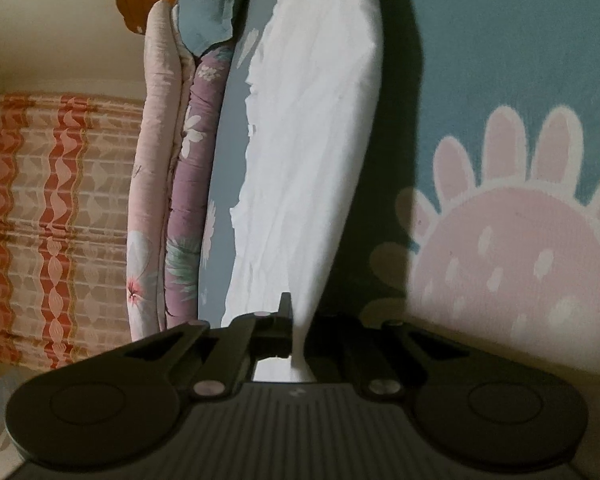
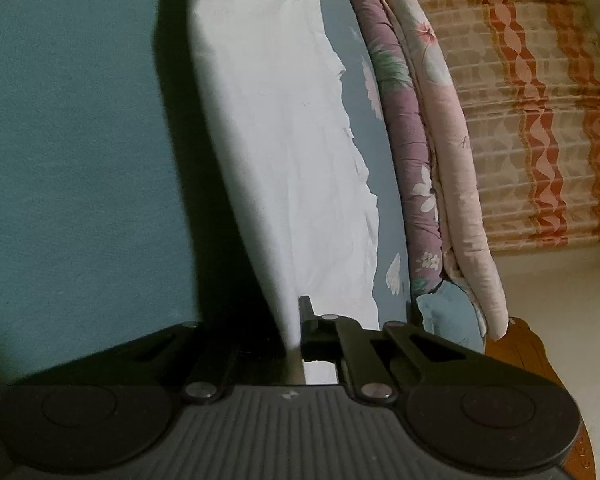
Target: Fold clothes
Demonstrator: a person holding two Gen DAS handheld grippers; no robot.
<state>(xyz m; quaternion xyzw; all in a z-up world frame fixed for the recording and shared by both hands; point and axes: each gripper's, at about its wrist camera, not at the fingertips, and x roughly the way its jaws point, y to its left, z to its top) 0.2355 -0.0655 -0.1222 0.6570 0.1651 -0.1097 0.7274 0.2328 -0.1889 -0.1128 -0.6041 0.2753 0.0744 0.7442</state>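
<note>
Two grippers frame what we see: a teal bed sheet (image 1: 500,60) with a pink cartoon print, rolled quilts (image 1: 188,184) along its far side, and a white garment (image 1: 308,140) stretched between us. We judge the fold is starting: left gripper (image 1: 296,332) and right gripper (image 2: 296,332) each have jaws clenched on its edge. Next, lift both ends evenly.

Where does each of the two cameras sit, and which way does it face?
Left wrist: on the left gripper, facing along its shut fingers up the white garment; teal bedspread alongside.
Right wrist: on the right gripper, also shut on the garment's edge, with folded quilts beyond.
Both views share the garment, bedspread, quilts and an orange patterned cover; no hand shows.
</note>
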